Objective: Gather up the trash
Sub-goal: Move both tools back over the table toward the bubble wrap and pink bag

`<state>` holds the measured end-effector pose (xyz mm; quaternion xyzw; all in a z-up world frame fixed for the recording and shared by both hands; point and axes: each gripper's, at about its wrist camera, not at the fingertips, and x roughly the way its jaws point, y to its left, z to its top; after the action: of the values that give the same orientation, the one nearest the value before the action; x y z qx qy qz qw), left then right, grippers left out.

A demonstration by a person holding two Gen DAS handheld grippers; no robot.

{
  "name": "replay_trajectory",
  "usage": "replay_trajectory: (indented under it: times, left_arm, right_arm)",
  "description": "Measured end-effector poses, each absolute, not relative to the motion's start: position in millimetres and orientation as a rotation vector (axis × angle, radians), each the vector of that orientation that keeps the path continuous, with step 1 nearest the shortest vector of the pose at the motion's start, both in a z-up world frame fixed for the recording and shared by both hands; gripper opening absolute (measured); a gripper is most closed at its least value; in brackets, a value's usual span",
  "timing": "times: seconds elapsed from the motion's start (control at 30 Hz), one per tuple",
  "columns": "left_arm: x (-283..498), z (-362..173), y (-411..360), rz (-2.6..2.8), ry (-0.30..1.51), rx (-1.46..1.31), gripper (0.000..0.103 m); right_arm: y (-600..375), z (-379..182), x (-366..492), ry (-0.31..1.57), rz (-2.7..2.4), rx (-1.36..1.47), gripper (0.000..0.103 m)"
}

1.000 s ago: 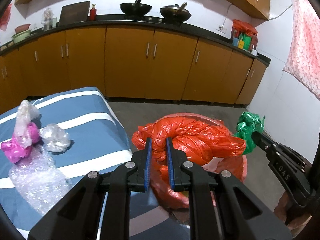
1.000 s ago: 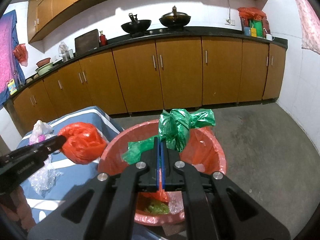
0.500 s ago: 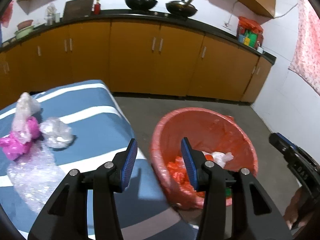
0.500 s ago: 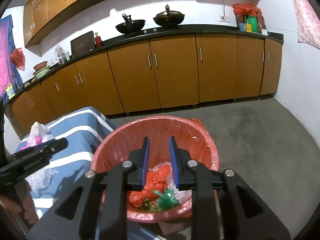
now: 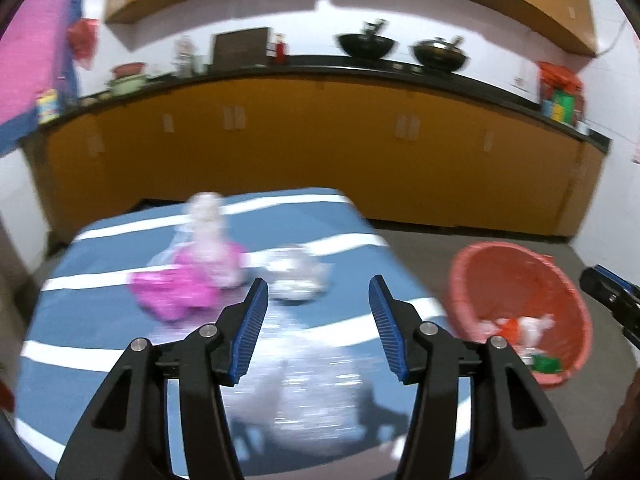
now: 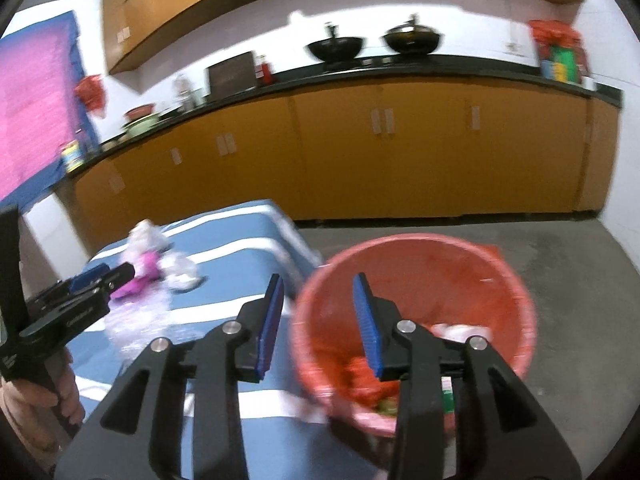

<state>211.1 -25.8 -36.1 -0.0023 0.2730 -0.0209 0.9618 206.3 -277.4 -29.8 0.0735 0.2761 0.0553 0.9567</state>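
Observation:
My left gripper (image 5: 318, 292) hangs over the blue striped table (image 5: 100, 344), its jaws opening with nothing between them. Ahead of it lie a pink bag (image 5: 180, 284), a clear crumpled bag (image 5: 298, 276) and a sheet of bubble wrap (image 5: 316, 380). The red bin (image 5: 520, 276) stands to the right with red, green and white trash inside. My right gripper (image 6: 318, 292) hovers at the red bin's (image 6: 420, 256) left rim, jaws opening and empty. The left gripper (image 6: 102, 276) shows near the pink bag (image 6: 138, 280).
Orange kitchen cabinets (image 6: 380, 152) with a dark counter run along the back, with two woks (image 5: 366, 44) on top. Grey floor (image 6: 560, 272) lies right of the bin. A person's hand (image 6: 36, 400) holds the left gripper's handle. A pink cloth (image 6: 28, 100) hangs at the left.
Both grippers have let go: the red bag and the green bag dropped into the bin. Both jaws have opened. The left gripper has swung left over the table; the right has shifted left too.

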Motion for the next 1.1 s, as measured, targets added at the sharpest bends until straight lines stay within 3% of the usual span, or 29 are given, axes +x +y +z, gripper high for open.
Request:
replay_trajectory:
  times: [0.5, 0.67, 1.1]
  left_arm:
    - [183, -56, 151, 0.375, 0.584, -0.053, 0.062]
    - [178, -60, 171, 0.408, 0.587, -0.072, 0.066]
    - [185, -69, 177, 0.384, 0.608, -0.097, 0.067]
  right_arm:
    - [-99, -59, 227, 0.699, 0.464, 0.061, 0.042]
    - [-65, -71, 229, 0.739, 0.513, 0.010, 0.050]
    - [-37, -103, 247, 0.840, 0.463, -0.116, 0.050]
